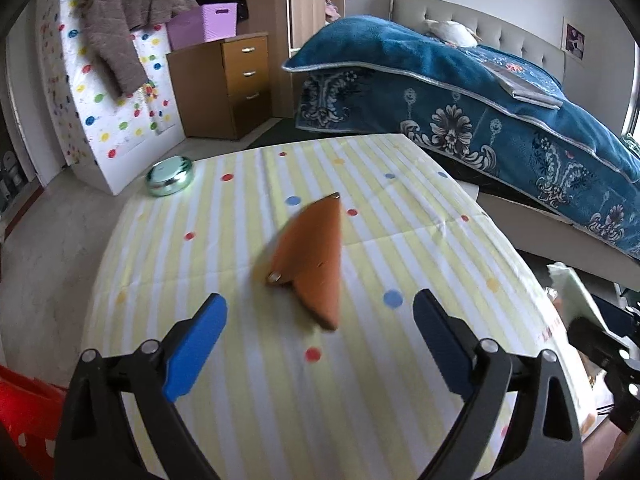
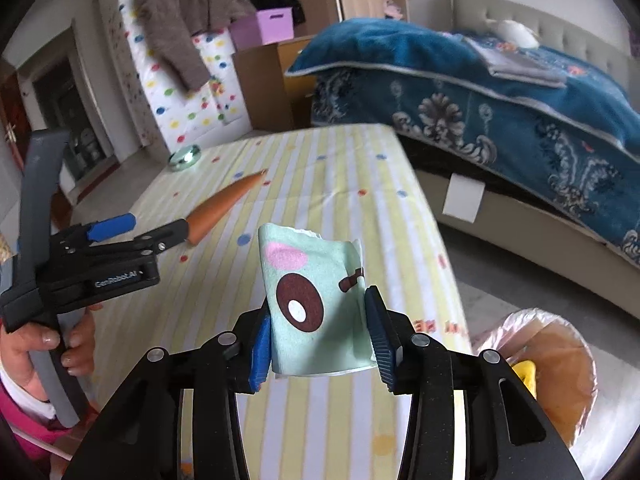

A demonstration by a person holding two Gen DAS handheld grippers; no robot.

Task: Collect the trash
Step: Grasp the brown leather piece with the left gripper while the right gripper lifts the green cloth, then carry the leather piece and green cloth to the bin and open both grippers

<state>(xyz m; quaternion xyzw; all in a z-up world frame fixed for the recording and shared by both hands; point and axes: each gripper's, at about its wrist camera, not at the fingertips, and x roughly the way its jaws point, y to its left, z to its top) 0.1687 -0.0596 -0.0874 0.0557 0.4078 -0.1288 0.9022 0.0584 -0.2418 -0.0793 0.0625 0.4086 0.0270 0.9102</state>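
Right gripper [image 2: 318,330] clamped on a pale green printed wrapper [image 2: 316,284], lifted clear of the striped tablecloth [image 2: 340,176].

Its jaws stand about half closed, pads pressing both sides of the wrapper. Just right of the tablecloth's near corner sits a bag-lined bin [image 2: 548,368], the likely drop point: carry the wrapper over the bin's mouth before releasing, keeping the squeeze firm. The left gripper [image 1: 320,312] hangs wide open and empty above the tablecloth, close to a brown folded pouch [image 1: 312,264] lying mid-cloth. Farther back, at the tablecloth's far left edge, rests a round green tin [image 1: 170,176].

Soft daylight, fisheye warp, slight blur
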